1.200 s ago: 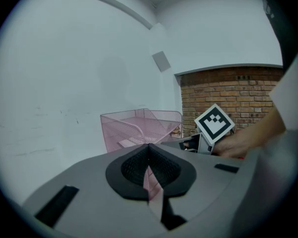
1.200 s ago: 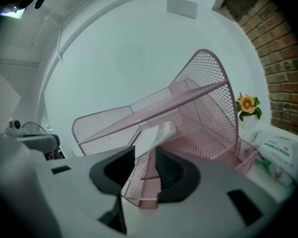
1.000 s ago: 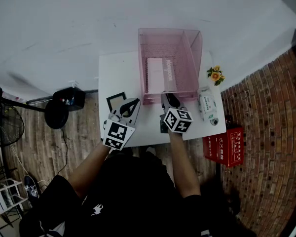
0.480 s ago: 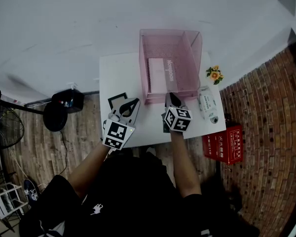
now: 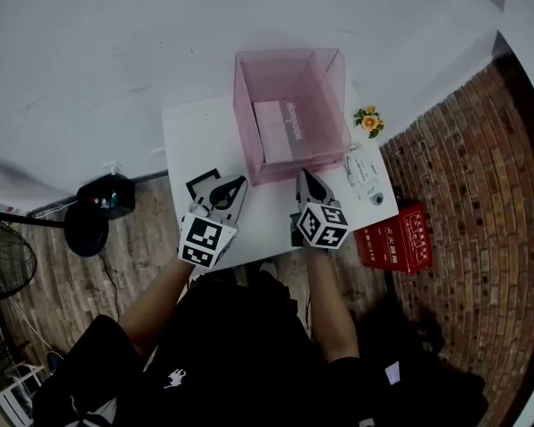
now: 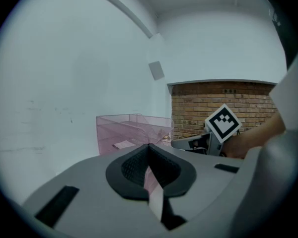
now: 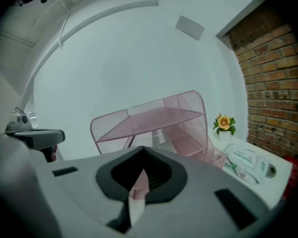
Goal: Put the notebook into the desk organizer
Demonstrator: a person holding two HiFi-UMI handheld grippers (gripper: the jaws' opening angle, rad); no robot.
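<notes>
1. Since a second ago, the jaws of the right gripper (image 5: 305, 179) have been brought together. Nothing is held between them, and their tips are seen just in front of the desk organizer (image 5: 335, 96).
2. The jaws of the left gripper (image 5: 235, 187) are likewise seen together and empty, in front of the organizer and off to its left.
3. The notebook (image 5: 280, 132) is found inside the organizer, laid flat on the lower level beneath the pink mesh upper shelf.
4. Its long axis is run from the organizer's open front to its back, with one short end pointed at the front. A printed strip is carried along its right side.
5. The organizer is set on a white tabletop (image 5: 200, 140), which is backed by a pale wall (image 5: 116, 52).
6. Right of the organizer, a small pot of yellow flowers (image 5: 368, 120) and a white packet (image 5: 363, 174) with green print are placed. A black square frame (image 5: 203, 183) is laid in front of the organizer, to its left.
7. A brick wall (image 5: 463, 176) is seen further right of the organizer, with a red crate (image 5: 396, 236) on the wood-plank floor (image 5: 89, 283) before it.
8. Far left of the organizer, a fan (image 5: 2, 258) and a black object (image 5: 102, 201) are stood on the floor.
</notes>
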